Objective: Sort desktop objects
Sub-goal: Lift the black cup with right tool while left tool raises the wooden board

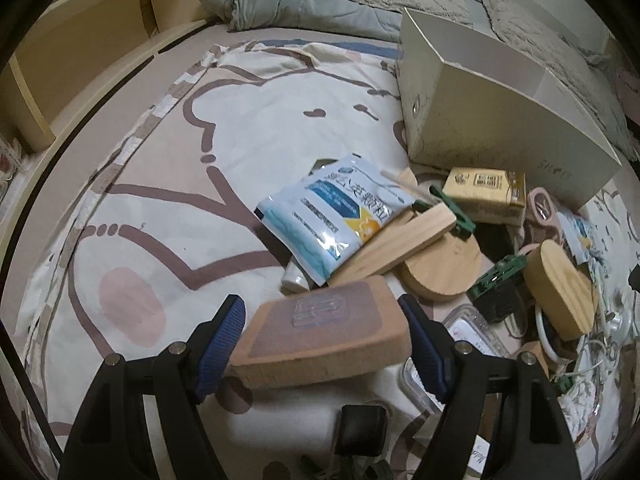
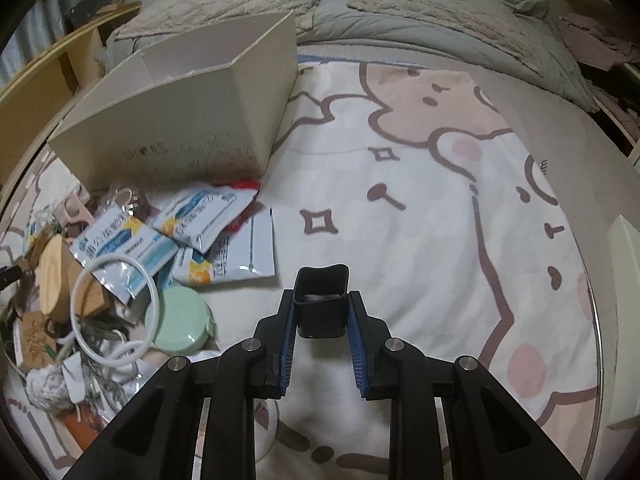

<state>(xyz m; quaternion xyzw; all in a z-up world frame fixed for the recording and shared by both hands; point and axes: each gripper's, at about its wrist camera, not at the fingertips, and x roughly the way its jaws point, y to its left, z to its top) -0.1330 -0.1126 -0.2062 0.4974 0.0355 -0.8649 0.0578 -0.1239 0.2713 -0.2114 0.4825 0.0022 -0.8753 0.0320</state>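
My left gripper (image 1: 322, 334) is shut on a brown cork-like block (image 1: 320, 330) with a clear plastic piece on its top face; its blue pads press both ends and the block hangs above the patterned sheet. My right gripper (image 2: 320, 312) is shut on a small black square cup (image 2: 320, 300), held upright over the sheet. A pile lies below: blue-and-white sachets (image 1: 334, 216) (image 2: 200, 216), wooden pieces (image 1: 400, 244), round wooden lids (image 1: 558, 288), a yellow carton (image 1: 486, 194), green clips (image 1: 460, 218). A cream open box (image 1: 500, 120) (image 2: 180, 120) stands behind the pile.
A mint green round lid (image 2: 180, 320), a white ring (image 2: 114, 304) and tangled white cords (image 2: 100, 368) lie at the left in the right wrist view. Grey pillows and a blanket (image 2: 420, 12) lie at the far end. A wooden shelf (image 1: 80, 60) runs along the left.
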